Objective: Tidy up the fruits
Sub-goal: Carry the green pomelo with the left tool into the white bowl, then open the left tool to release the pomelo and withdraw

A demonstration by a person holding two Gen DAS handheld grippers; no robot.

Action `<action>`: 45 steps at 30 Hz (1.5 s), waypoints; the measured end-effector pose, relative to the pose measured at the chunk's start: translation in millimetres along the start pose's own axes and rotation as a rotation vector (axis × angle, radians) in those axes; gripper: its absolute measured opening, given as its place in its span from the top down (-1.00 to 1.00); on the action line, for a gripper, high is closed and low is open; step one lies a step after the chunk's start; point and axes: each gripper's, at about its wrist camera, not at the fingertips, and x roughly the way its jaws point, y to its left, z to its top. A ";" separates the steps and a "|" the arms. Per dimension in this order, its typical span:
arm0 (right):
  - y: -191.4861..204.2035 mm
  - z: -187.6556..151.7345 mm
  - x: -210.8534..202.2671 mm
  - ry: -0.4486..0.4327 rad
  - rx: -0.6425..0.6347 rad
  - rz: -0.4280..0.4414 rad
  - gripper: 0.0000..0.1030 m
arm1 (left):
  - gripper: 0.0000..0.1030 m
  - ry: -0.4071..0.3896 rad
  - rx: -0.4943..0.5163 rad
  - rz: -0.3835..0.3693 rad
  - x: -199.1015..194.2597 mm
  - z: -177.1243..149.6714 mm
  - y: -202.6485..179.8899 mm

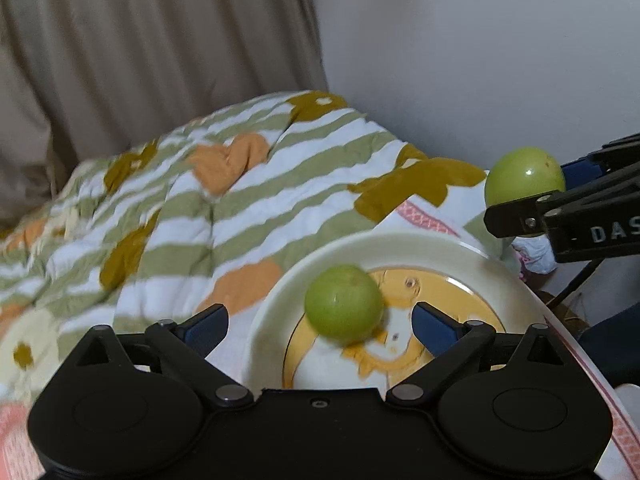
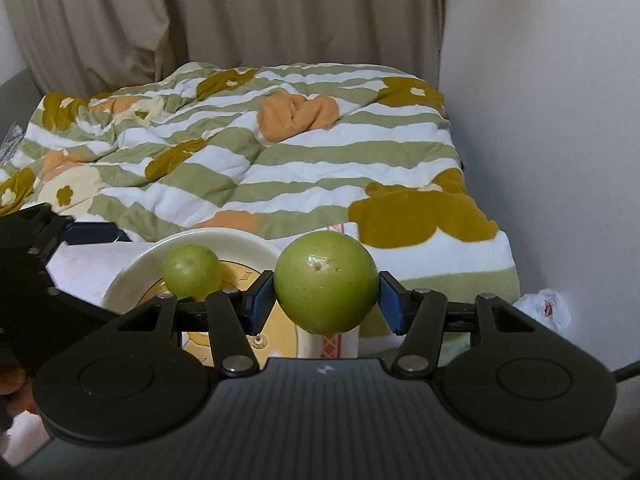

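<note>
**Fruit lands on the plate, second one waiting**

Fruit number one, the smaller green fruit (image 1: pixel 343 303), sits on the cream plate (image 1: pixel 500 268), and the left gripper (image 1: pixel 320 322) stands spread wide around it, blue pads clear on both sides, nothing pinched. The fruit looks a touch blurred, so it may yet be rolling on that yellow centre. Best play here, as I read it: lift the left tool straight back and away without clipping the fruit.

Over on the right, the right gripper (image 2: pixel 326 300) pinches the larger green fruit (image 2: pixel 326 282) squarely across its middle, pads pressed on both flanks. It hangs just beside the plate's near right edge, not yet over the dish. The smart move looks like carrying it in over the open part of the plate, low, and releasing gently so the two fruits don't knock. Striped quilt (image 2: pixel 280 160) lies beyond.
</note>
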 end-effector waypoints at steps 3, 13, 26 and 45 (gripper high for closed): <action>10.2 1.1 7.3 0.011 -0.033 0.028 -0.36 | -0.95 0.018 -0.048 0.001 -8.5 -6.9 10.4; 51.7 -9.0 41.6 0.039 -0.207 0.079 -0.36 | -0.95 0.045 -0.125 0.027 -28.5 -26.0 33.4; 59.4 -21.7 48.2 -0.054 -0.277 0.061 -0.92 | -0.95 0.051 -0.153 0.043 -34.0 -40.0 38.5; 45.1 -24.5 -59.3 -0.102 -0.136 0.053 -1.00 | -0.95 -0.051 -0.240 0.105 -125.1 -53.7 27.5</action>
